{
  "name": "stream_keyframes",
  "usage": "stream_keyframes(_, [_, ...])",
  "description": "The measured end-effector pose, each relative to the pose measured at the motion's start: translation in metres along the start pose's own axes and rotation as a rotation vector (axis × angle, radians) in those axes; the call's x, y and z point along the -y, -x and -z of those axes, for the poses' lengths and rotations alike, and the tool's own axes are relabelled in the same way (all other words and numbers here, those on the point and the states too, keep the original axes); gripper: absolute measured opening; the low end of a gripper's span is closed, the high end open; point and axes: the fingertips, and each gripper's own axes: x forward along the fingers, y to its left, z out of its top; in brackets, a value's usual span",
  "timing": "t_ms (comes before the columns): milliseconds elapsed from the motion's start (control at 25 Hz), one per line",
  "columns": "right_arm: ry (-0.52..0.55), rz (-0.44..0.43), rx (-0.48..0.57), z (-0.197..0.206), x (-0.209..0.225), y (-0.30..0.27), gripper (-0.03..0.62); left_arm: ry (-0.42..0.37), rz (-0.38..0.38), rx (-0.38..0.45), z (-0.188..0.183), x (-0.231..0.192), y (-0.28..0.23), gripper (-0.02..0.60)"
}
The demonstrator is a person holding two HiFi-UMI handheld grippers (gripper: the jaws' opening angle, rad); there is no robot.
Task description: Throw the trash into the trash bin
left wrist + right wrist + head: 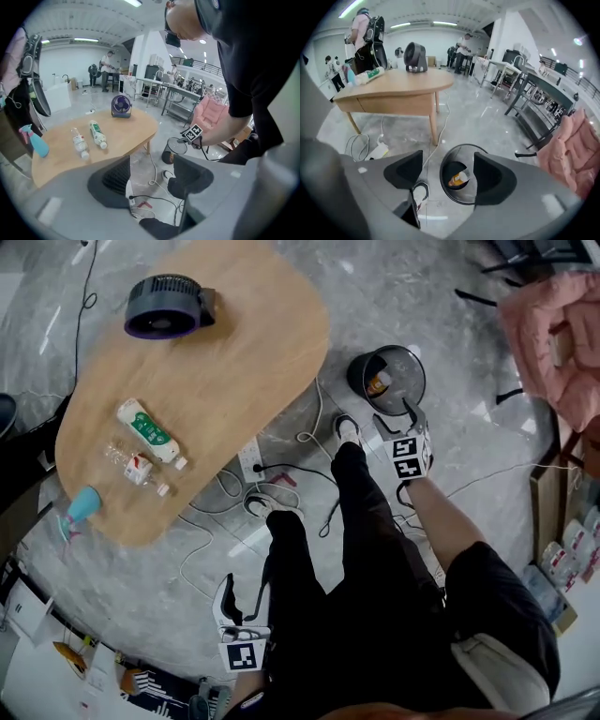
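Note:
A round black trash bin stands on the floor right of the wooden table, with an orange-labelled bottle lying in it. My right gripper hangs just beside and above the bin, open and empty; in the right gripper view the bin and its bottle show between the right gripper's spread jaws. My left gripper is low by the person's leg, open with nothing in it. A green-labelled bottle and a clear bottle lie on the table.
A dark fan sits at the table's far end and a blue spray bottle at its near corner. A power strip with cables lies on the floor between table and legs. A pink jacket is at the right.

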Motion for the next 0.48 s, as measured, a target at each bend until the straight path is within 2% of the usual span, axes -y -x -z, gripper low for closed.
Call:
stream_keyframes(280, [0.039, -0.039, 0.101, -0.061, -0.048, 0.038, 0.368, 0.016, -0.075, 0.059, 0.006, -0.013, 0.033, 0.299])
stream_keyframes(480, [0.05, -0.146, 0.205, -0.121, -0.102, 0.073, 0.364, 0.042, -0.187, 0.096, 0.014, -0.048, 0.048, 0.299])
